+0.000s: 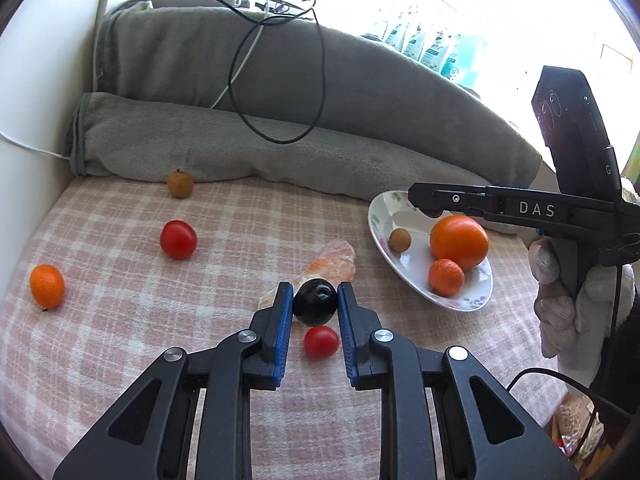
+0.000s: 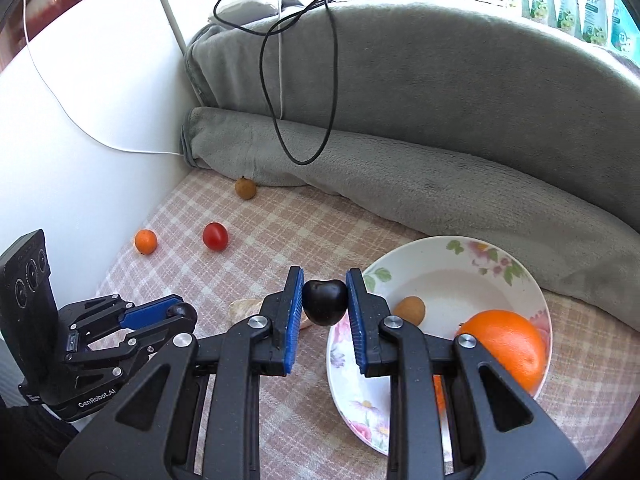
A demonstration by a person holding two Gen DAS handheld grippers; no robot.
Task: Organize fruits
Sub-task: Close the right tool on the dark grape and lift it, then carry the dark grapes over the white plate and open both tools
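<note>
White "DAS" on right gripper [image 1: 430, 210]

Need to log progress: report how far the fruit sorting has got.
Done: the plate holds a big orange, a small orange and a brown fruit. In hand: left gripper and right gripper each clamp a dark cherry. Left on the blanket: two tomatoes, a kumquat, another brown fruit.

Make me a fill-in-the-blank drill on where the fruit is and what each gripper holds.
1. The left gripper is shut on a dark ____.
2. The big orange lies in the floral ____.
3. The right gripper, also gripping a dark cherry, is near the bowl's ____ rim.
4. Under the left gripper, a red ____ lies on the checked cloth.

Missing words: cherry; bowl; left; tomato
</note>
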